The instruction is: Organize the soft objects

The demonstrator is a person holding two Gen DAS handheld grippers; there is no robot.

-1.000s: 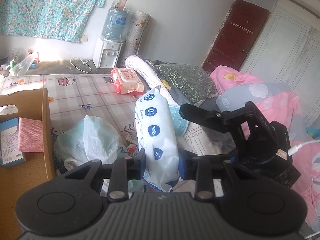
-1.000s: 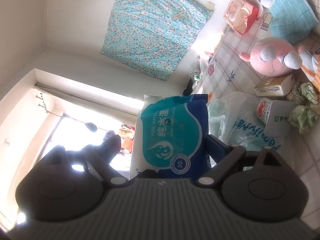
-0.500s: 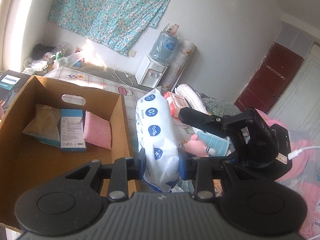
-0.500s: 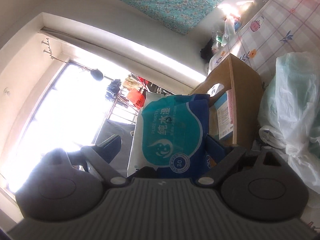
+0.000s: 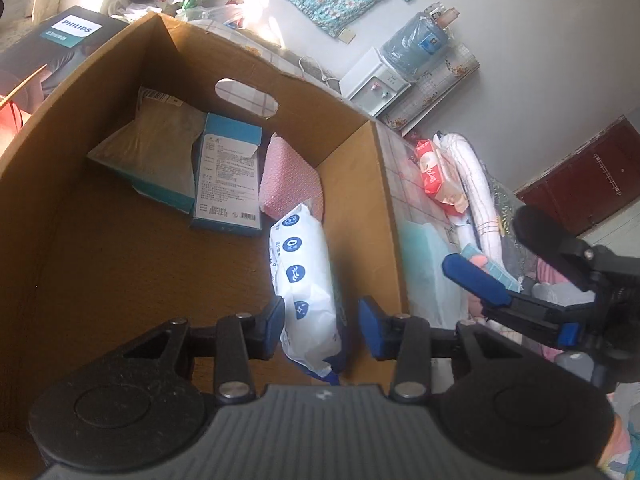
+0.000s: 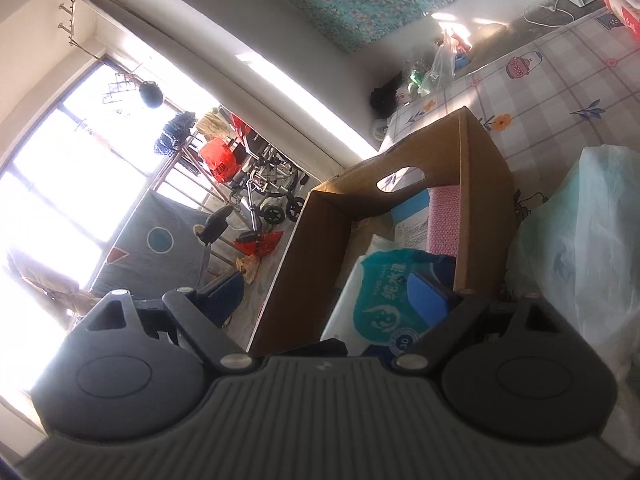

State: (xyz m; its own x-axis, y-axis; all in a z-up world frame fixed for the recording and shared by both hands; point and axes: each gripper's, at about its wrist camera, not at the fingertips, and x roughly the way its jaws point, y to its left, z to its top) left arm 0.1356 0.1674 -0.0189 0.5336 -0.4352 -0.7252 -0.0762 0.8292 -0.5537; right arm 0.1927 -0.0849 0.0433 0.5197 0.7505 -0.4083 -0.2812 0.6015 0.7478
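A white wet-wipes pack (image 5: 304, 276) with blue round marks lies inside the cardboard box (image 5: 384, 204), against its right wall. My left gripper (image 5: 322, 320) straddles the pack's near end. Its jaws are opening, and a gap shows at the right pad (image 5: 370, 326). The right wrist view shows the same pack's teal face (image 6: 384, 292) in the box (image 6: 480, 200). My right gripper (image 5: 488, 240) hovers beside the box's right wall with nothing between its fingers. In its own view, the right gripper (image 6: 328, 292) has jaws set wide and closing slightly.
The box also holds a blue carton (image 5: 228, 184), a brown packet (image 5: 152, 148) and a pink cloth (image 5: 288, 176). A Philips box (image 5: 68, 36) stands behind. On the bed lie a red wipes pack (image 5: 436, 180), rolled towels (image 5: 476, 184) and a plastic bag (image 6: 580, 240).
My left gripper carried the wipes pack from over the bed into the box and lowered it, then its jaws parted. The right gripper swung round toward the box.
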